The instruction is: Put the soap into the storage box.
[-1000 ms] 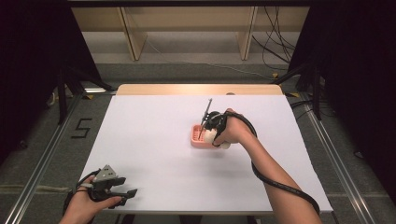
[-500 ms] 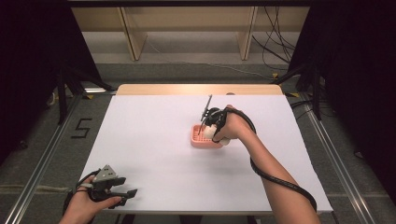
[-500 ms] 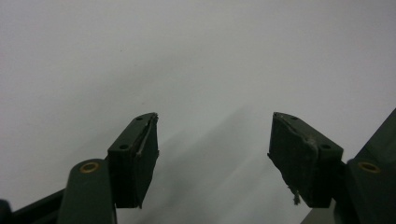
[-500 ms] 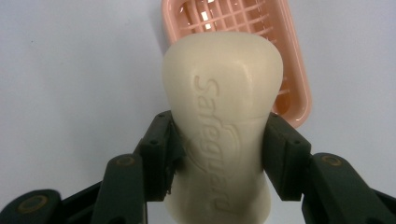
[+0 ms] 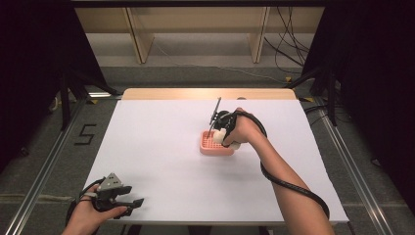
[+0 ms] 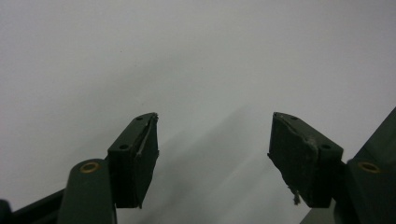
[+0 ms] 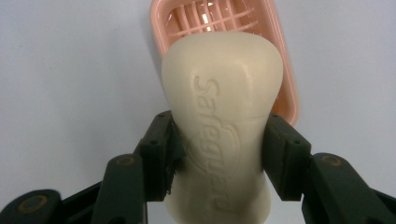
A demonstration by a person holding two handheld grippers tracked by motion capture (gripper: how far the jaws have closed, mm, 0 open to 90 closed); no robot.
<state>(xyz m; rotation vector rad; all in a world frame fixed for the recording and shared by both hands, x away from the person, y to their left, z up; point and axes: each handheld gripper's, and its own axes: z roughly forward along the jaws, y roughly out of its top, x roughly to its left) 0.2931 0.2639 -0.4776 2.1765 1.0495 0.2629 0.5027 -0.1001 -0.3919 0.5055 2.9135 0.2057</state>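
A cream bar of soap (image 7: 224,135) with raised lettering is clamped between the jaws of my right gripper (image 7: 219,154), held just above a pink slatted soap dish (image 7: 187,23). From above, the right gripper (image 5: 221,133) hovers over the right part of that soap dish (image 5: 209,144) near the table's middle, and the soap (image 5: 230,142) peeks out pale under the hand. My left gripper (image 5: 129,204) rests at the near left edge of the table. Its jaws are spread wide over bare white surface, left gripper (image 6: 212,154) holding nothing.
The white table (image 5: 156,147) has a wooden strip along its far edge. A black cable (image 5: 288,183) trails from the right gripper along the forearm. Wooden shelf legs (image 5: 139,34) and loose cables stand on the floor beyond the table.
The right gripper with the soap has shifted slightly left and lower over the soap dish. The left gripper has stayed put.
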